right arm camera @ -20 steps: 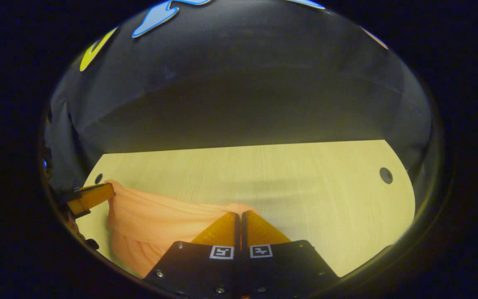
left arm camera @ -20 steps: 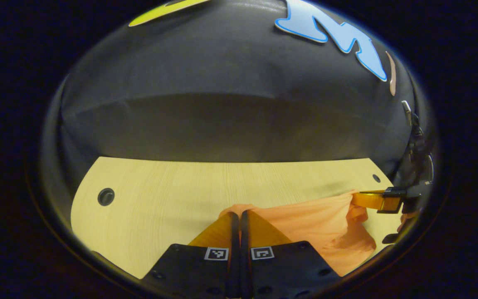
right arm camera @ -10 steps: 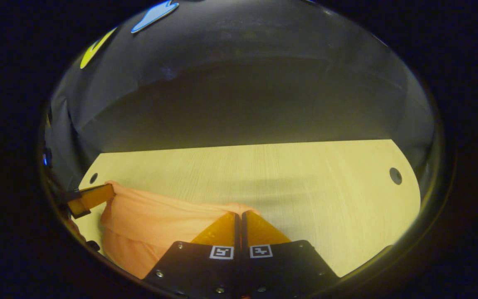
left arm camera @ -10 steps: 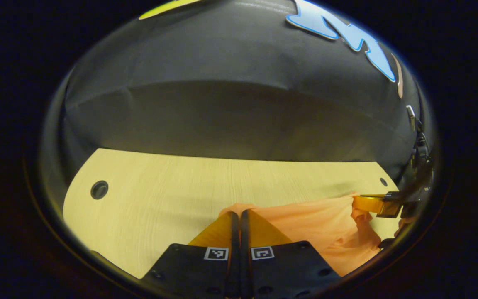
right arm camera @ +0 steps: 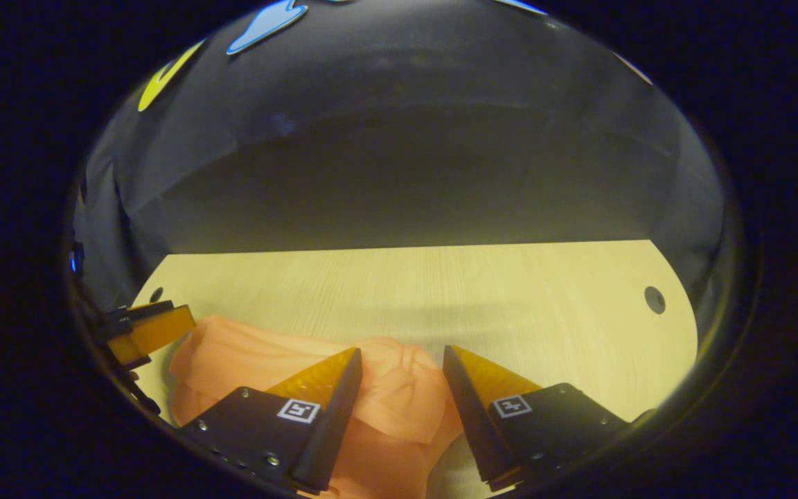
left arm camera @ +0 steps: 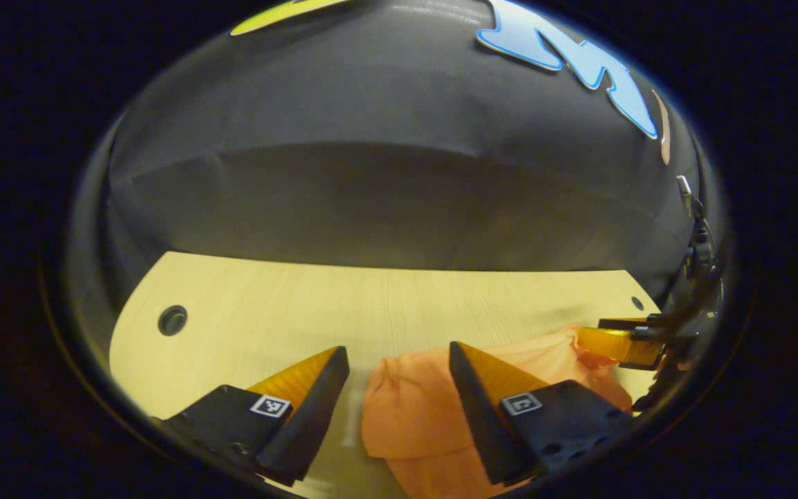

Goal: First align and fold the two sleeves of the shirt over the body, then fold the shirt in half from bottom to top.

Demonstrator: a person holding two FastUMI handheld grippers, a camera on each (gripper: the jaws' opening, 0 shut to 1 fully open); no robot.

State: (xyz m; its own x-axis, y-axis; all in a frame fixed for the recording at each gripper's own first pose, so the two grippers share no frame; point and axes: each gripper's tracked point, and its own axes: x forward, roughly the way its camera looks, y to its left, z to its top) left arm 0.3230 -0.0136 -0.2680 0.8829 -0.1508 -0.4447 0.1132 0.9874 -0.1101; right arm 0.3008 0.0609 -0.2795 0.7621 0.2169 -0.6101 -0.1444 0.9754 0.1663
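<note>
Both hand-held grippers stand over the near part of a pale wood-grain table [left arm camera: 288, 305]. The orange shirt [left arm camera: 413, 409] lies bunched on the tabletop between and under them.

Left gripper [left arm camera: 395, 357]: fingers spread wide, nothing held. In the left gripper view the shirt's rumpled edge sits in the gap, nearer the finger at 4 o'clock; cloth runs from there toward 3 o'clock, up to the right gripper [left arm camera: 614, 339], which shows at the frame's edge. Its fingers there look parted, the cloth just beside them; contact cannot be told. A round cable hole [left arm camera: 172, 319] sits at 9 o'clock on the table.

Right gripper [right arm camera: 399, 360]: fingers likewise wide apart, gripping nothing. In the right gripper view a puckered fold of the shirt [right arm camera: 392, 395] rests between the two fingers on the table, the rest of the cloth spreading toward 8 o'clock. There the left gripper [right arm camera: 143, 326] shows, just beside the shirt's far end. Another cable hole [right arm camera: 654, 299] lies at 3 o'clock.

The shirt is loosely heaped, not flat; sleeves cannot be told apart.
</note>
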